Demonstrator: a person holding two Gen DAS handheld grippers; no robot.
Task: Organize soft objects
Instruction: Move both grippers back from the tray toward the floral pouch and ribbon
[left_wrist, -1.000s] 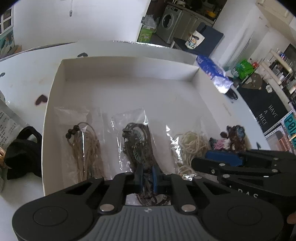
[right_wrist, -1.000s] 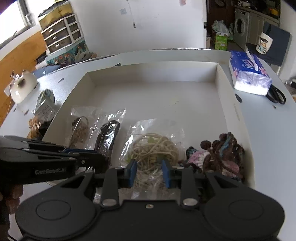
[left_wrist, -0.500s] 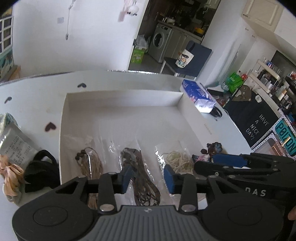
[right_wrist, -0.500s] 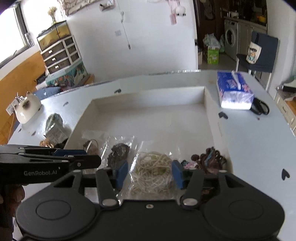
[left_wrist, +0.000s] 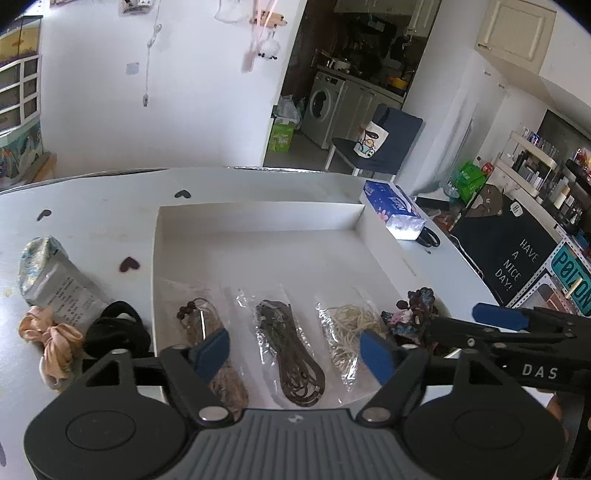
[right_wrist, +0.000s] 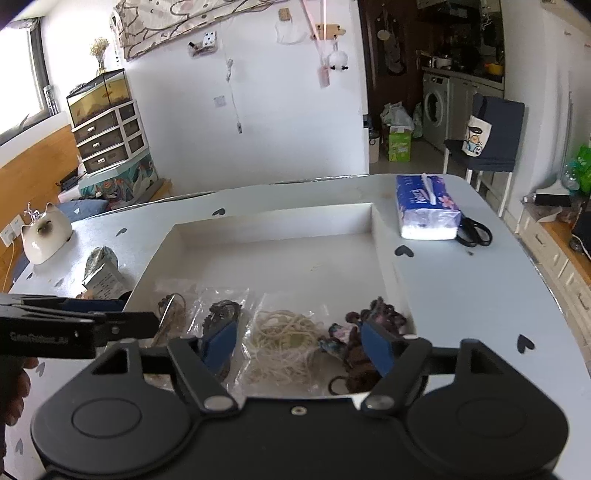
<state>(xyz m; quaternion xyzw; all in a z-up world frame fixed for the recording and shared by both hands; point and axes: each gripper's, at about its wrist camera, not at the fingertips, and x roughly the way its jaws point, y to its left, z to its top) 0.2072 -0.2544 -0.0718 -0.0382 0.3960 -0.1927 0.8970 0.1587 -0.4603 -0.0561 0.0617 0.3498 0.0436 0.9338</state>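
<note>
The left gripper (left_wrist: 293, 349) hangs with jaws wide apart above the clear bag of dark brown cords (left_wrist: 291, 356). The right gripper (right_wrist: 299, 345) is likewise spread over the bagged cream string bundle (right_wrist: 284, 341). Both bags lie along the near edge of the shallow white cardboard box (left_wrist: 258, 218). Beyond it, a blue tissue pack (right_wrist: 426, 206) rests on the worktop (right_wrist: 461, 291).

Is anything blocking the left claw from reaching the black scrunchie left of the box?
Nothing visible does. The black scrunchie lies on the table outside the white box, beside the open left claw; a peach scrunchie sits beyond it.
</note>
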